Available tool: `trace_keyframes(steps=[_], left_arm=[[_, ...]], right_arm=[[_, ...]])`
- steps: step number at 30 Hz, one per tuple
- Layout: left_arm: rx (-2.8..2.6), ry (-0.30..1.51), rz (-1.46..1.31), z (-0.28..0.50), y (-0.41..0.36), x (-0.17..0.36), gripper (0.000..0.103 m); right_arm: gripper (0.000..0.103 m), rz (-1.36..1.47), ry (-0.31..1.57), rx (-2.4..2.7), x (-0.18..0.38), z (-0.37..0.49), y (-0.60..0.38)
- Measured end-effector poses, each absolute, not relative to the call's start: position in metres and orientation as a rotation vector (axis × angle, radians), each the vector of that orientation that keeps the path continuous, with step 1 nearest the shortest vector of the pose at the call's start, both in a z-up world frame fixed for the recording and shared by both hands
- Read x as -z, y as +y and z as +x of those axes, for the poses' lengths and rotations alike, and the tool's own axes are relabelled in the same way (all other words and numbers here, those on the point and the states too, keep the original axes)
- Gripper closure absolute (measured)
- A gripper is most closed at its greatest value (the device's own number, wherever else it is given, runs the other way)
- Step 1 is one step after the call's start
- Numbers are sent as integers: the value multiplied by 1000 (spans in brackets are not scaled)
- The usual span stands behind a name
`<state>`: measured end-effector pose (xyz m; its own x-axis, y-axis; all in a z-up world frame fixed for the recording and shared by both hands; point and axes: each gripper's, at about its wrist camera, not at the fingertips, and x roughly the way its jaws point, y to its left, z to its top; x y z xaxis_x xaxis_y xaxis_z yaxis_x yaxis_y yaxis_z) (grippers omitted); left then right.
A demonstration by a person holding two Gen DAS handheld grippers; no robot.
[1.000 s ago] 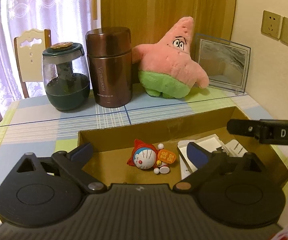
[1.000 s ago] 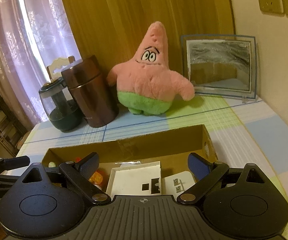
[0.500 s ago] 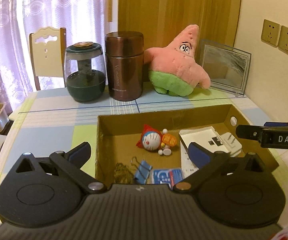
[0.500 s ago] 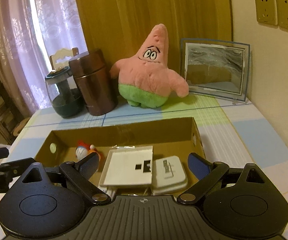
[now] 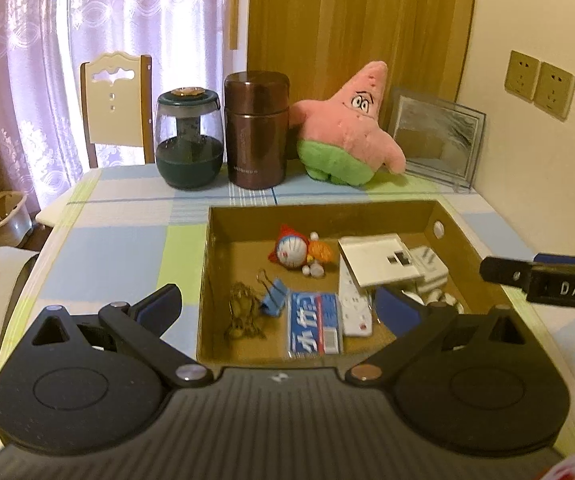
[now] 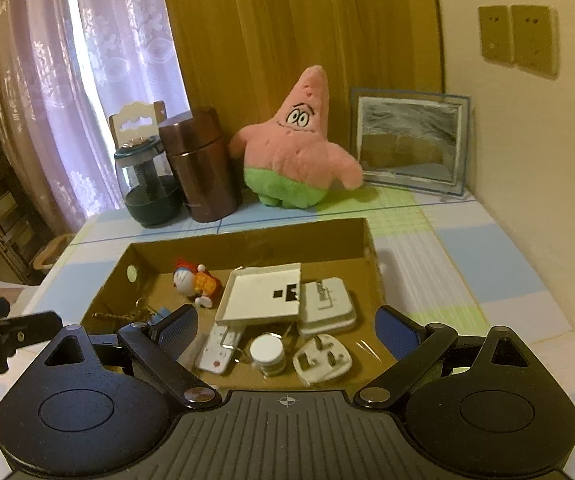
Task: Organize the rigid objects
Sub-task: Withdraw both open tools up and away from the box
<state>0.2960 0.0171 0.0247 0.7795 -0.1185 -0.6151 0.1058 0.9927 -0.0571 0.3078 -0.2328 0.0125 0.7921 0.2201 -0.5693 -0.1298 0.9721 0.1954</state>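
Open empty tool (image 6: 285, 330) above cardboard box (image 6: 247, 246)

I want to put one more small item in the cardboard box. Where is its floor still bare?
Bare floor lies in the brown cardboard box along its left wall, ahead of the brass keyring and left of the Doraemon figure. The right half is crowded: white tray, adapter, plug, round tin.

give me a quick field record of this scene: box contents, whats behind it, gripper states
container: cardboard box on checked tablecloth
inside: Doraemon toy, binder clip, blue packet, white tray, white plug
behind box: glass jar, brown flask, pink starfish plush, framed picture
left hand-held gripper: open, empty
right hand-held gripper: open, empty
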Motion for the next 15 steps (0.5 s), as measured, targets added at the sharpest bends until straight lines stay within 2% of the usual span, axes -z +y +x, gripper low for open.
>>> trace_keyframes(steps=[15], left_arm=[[103, 682, -68, 214, 12, -51, 2]], right_arm=[[10, 131, 636, -195, -38, 225, -240]])
